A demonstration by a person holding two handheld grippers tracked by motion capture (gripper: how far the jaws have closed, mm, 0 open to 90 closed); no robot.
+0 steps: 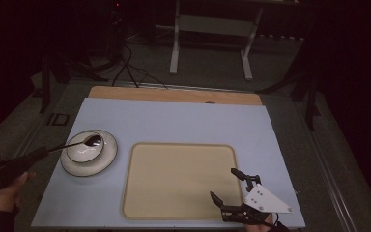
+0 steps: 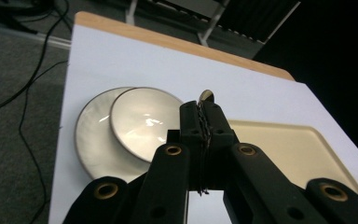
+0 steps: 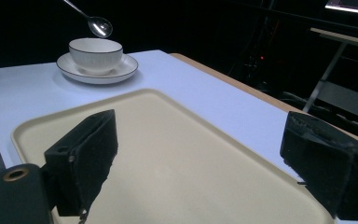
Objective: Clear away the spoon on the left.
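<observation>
Spoon first: the shiny metal spoon (image 1: pixel 84 141) is pinched by its handle end in your left gripper (image 2: pixel 202 122), whose jaws are pressed together on it. Its long axis runs from that gripper, off the table's left edge, out toward the far right, so the spoon's head hangs over the small white bowl with a thin dark rim (image 1: pixel 84 147). In the right gripper view the spoon (image 3: pixel 93 21) sits clearly above the bowl (image 3: pixel 95 54), apart from its rim and not touching it.

That bowl stands on a white saucer with a dark edge (image 1: pixel 105 159), near the left side of the pale blue table top (image 1: pixel 174 118).

Your right gripper (image 1: pixel 235 186) hovers with its jaws spread wide and nothing between them, over the near right corner of the cream rectangular tray (image 1: pixel 174 179). It is well apart from the bowl, with most of the tray between them.

So the left hand is the one placed for whatever comes with the spoon. If it is to go into the bowl, I judge you need only lower it, since the head already lies over the opening.
</observation>
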